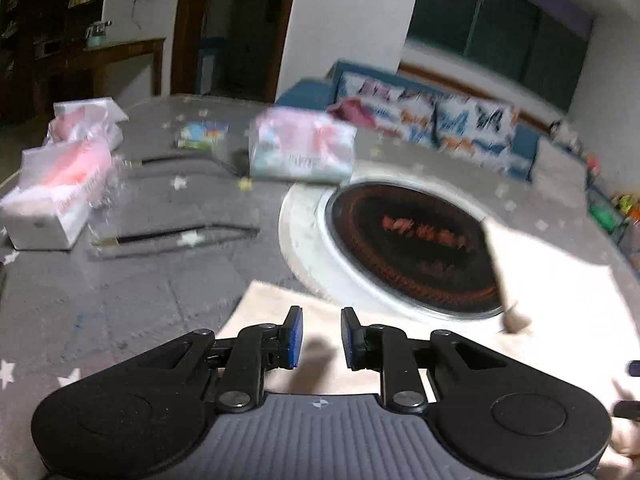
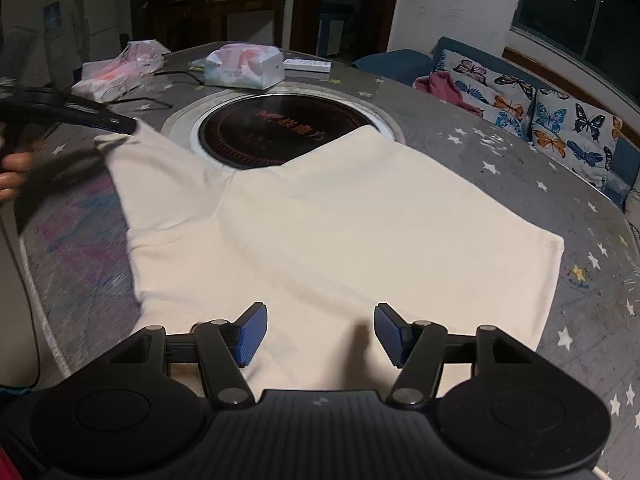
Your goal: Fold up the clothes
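At the far left the person's hand (image 2: 14, 168) grips the left gripper (image 2: 120, 124), whose tip touches the raised left corner of the cream garment (image 2: 340, 232); from that side I cannot tell whether it pinches the cloth, while its own camera shows the jaws a narrow gap apart with nothing between them, the picture blurred. The garment lies on the round grey star-patterned table (image 2: 500, 152), its far edge overlapping the dark inset hotplate (image 2: 288, 128); tissue packs (image 2: 244, 66) sit well beyond. It looks partly folded, I judge: a diagonal crease runs across it and the right side lies flat and squared, the left flap unsettled. Its long axis runs left to right across the table; which end is the neck I cannot tell. The right gripper (image 2: 320, 334) hovers over the near edge, jaws wide, empty.
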`<state>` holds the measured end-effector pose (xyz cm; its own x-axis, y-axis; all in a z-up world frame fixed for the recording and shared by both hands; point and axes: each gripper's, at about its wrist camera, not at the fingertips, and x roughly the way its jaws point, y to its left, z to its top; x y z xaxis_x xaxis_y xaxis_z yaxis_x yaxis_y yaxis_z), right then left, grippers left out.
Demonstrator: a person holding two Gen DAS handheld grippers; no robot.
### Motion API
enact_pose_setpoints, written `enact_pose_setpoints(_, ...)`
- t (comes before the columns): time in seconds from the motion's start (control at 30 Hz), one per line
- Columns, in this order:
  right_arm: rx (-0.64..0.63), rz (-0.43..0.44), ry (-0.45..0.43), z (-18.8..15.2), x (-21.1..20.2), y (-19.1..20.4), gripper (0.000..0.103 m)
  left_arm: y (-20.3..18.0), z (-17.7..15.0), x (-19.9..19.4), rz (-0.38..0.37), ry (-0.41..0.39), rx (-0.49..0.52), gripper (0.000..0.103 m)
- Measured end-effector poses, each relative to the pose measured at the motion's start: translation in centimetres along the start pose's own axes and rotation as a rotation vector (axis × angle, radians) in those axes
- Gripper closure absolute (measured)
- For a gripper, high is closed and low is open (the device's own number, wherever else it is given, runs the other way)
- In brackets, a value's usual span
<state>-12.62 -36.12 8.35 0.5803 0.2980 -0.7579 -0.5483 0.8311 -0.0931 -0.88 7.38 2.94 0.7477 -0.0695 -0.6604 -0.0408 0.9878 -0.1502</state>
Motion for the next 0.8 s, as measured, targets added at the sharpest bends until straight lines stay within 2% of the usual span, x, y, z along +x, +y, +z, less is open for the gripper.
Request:
enact_pose_setpoints(0.13, -0.023, 0.012, 0.013, -1.0, -0.5, 0.9, 0.042, -0.4, -0.7, 1.3, 0.122, -0.033, 0.103, 0.080)
enact_pose_setpoints(0.23, -0.060, 0.011, 0.020, -2.1, -0.9, 1.8, 0.041, -0.3, -1.0, 1.3, 0.196, -0.051, 0.140, 0.080)
enact_pose_setpoints(0.27, -0.063, 0.010, 0.016, -2.3, -1.1, 2.0, 0.041, -0.5, -1.0, 1.0, 0.185, -0.053, 0.140, 0.080)
enact_pose_setpoints(0.6, -0.017, -0.006, -0.037, -3.6, -4.0, 1.3, 0.041, -3.8, -0.6, -2.8, -0.030, -0.056, 0.114, 0.082)
enact_pose_setpoints(0.73, 0.013, -0.025, -0.058, -3.8, -4.6, 0.6, 0.041, -8.3, -2.0, -4.6, -0.263, -0.054, 0.197, 0.082)
enact_pose_setpoints(0.8, 0.038, -0.033, -0.065, -4.0, -4.8, 0.2, 0.041, -10.2, -3.2, -4.9, -0.361, -0.030, 0.240, 0.082)
